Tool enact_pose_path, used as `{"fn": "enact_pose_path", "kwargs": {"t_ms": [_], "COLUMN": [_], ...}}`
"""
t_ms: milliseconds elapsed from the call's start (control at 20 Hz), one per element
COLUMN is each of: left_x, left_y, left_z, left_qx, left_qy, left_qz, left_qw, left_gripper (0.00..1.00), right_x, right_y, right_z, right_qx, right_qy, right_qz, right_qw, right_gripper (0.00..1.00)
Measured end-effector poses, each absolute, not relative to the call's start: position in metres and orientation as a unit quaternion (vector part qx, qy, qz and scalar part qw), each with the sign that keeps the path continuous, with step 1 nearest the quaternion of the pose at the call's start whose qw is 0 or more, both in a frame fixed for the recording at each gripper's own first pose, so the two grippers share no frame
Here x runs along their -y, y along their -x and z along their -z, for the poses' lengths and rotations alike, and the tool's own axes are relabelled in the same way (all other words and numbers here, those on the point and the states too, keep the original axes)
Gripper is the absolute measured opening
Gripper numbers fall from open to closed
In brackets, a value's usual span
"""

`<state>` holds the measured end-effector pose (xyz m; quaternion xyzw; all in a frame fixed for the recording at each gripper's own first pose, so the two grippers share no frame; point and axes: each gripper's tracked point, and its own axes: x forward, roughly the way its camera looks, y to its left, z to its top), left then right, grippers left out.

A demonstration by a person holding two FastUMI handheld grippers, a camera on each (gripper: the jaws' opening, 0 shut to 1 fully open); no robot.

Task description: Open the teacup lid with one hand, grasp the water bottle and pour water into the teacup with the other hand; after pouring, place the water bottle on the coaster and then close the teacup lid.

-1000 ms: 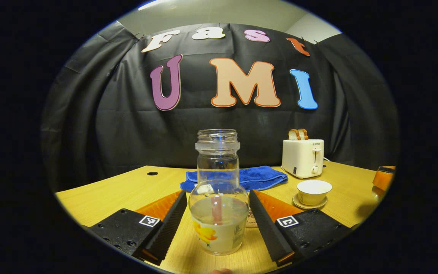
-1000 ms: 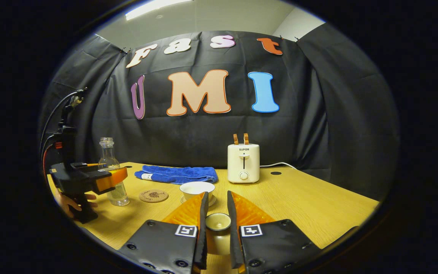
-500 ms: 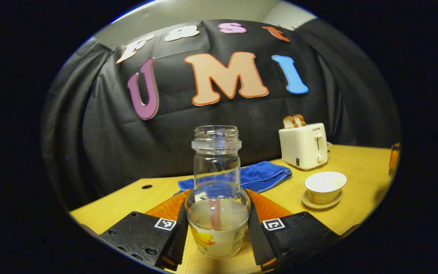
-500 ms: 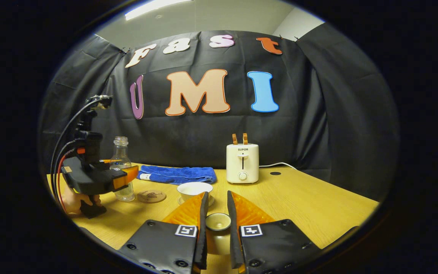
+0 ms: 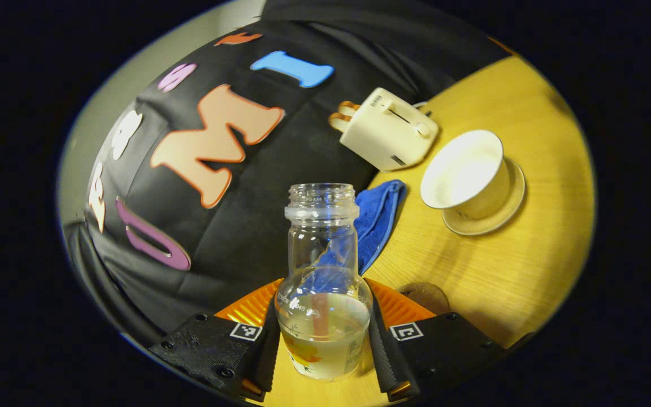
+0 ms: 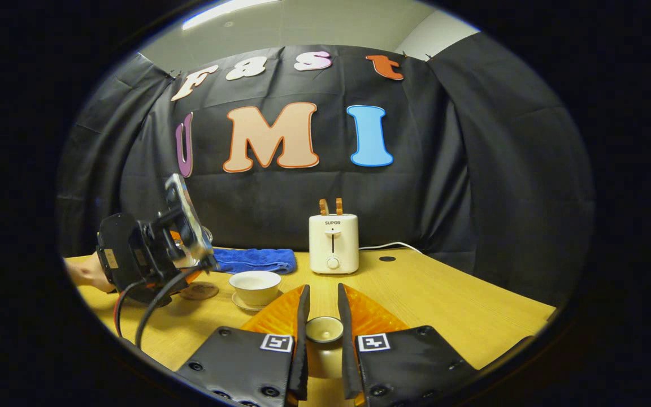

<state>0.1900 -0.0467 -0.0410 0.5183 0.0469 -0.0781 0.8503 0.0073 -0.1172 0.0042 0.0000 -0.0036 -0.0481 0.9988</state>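
Left gripper view, L to R: L gripper at 6 o'clock, both fingers pressed on the lower body of the bottle, grasping it. Bottle is clear glass, no cap, some water in the bottom, held off the table; the whole scene looks rolled, table and wall tilted. Blue cloth just behind the bottle at about 1 o'clock. Coaster on the table near 4 o'clock, partly hidden by the R finger. Toaster w/ bread at 1 o'clock, by the wall. Cup on its saucer at 2 o'clock, open, pale inside.

Right gripper view, L to R: a hand at 9 o'clock holds the L gripper, tipped over toward the cup; bottle mostly hidden behind it. Coaster on the table under it, bare. Cup w/ saucer just R of the coaster, at about 8 o'clock. Cloth behind. Toaster near centre. R gripper at 6 o'clock, fingers clenched on the lid, which sits between them, away from the cup.
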Motion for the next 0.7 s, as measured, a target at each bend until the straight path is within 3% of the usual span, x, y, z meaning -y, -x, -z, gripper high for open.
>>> {"fn": "enact_pose_path", "kwargs": {"t_ms": [400,700], "left_x": [0.079,0.078], "left_y": [-0.2,-0.195], "left_z": [0.036,0.037], "left_qx": [-0.041,-0.048], "left_qy": [-0.686,-0.747], "left_qz": [0.11,0.124], "left_qw": [0.718,0.651], "left_gripper": [0.66,0.67], "right_x": [0.117,0.116], "right_y": [-0.008,-0.008], "right_z": [-0.004,-0.004], "right_qx": [0.003,0.003], "right_qy": [0.0,0.0], "right_qz": [0.042,0.038], "right_qw": [0.999,0.999], "right_gripper": [0.28,0.28]}}
